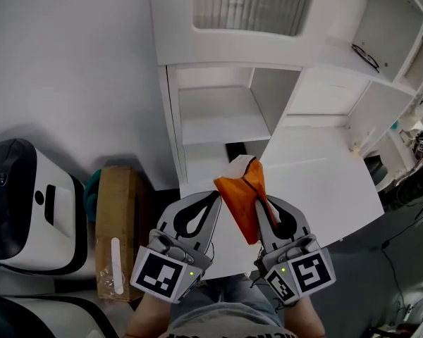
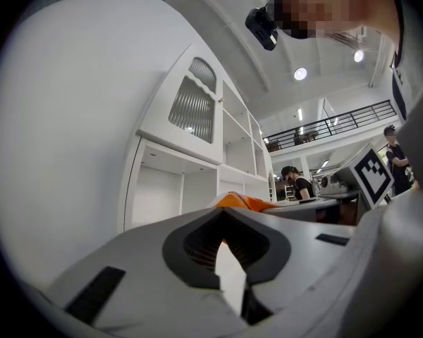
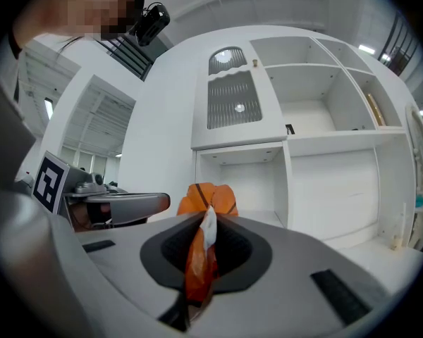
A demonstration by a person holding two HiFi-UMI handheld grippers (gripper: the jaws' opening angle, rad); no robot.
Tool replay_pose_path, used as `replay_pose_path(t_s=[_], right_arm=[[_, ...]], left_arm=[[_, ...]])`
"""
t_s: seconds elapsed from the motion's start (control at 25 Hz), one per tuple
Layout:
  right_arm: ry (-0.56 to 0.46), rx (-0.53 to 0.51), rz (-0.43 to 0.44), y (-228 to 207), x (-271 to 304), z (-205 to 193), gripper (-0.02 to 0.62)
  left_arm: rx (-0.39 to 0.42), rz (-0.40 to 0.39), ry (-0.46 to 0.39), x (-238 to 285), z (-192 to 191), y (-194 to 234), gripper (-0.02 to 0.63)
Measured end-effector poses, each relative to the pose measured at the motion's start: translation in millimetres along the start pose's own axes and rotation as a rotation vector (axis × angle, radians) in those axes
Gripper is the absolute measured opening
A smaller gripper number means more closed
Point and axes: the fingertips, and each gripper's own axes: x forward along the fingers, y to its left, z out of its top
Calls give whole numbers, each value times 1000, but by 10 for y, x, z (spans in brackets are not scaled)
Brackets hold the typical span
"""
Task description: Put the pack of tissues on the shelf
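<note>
Hold of the pack of tissues point(image 1: 241, 201) is had by the right gripper point(image 1: 264, 204) alone. Its jaws are closed almost fully on a thin fold of the orange wrapper, which is seen pinched flat between the pads in the right gripper view, while the bulk of the pack point(image 3: 208, 201) stands out beyond the jaw tips. Such a pinch at the near end is judged to be chosen so that the body of the pack goes ahead of the gripper and can be slid into a compartment without the jaws meeting the boards.

The left gripper point(image 1: 213, 201) is shut with nothing between its jaws. It is held just beside the pack, on its left, apparently as a guard or support, though contact cannot be made out.

The pack is carried in the air in front of the white shelf point(image 1: 218, 129), near its lower open compartments and not yet on any board. Its long axis is laid roughly along the line of the right gripper, away from the person, and its free far end is pointed at the shelf opening.
</note>
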Motion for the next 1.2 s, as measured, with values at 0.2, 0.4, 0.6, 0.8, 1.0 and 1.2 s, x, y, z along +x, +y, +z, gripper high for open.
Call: replay_pose_path(t_s=[0.2,0.4,0.6,0.8,1.0,1.2], right_arm=[[-5,-6,45,-112,118,39,29],[-6,-9,102,-213,254,74,29],[-8,-11,153,-301,393,101,29],[-9,-22,199,-400,532,130,29],[2,-26,235,-488,666,120,29],[-7,-35,267,-585,814,148,29]], left_arm=[[4,43,1,101,12,29,40],[6,100,-1,195,38,75,40],[5,155,3,273,31,123,40],[7,201,6,358,26,151,40],[1,249,13,413,-8,178,40],[-1,291,26,454,-55,192,40]])
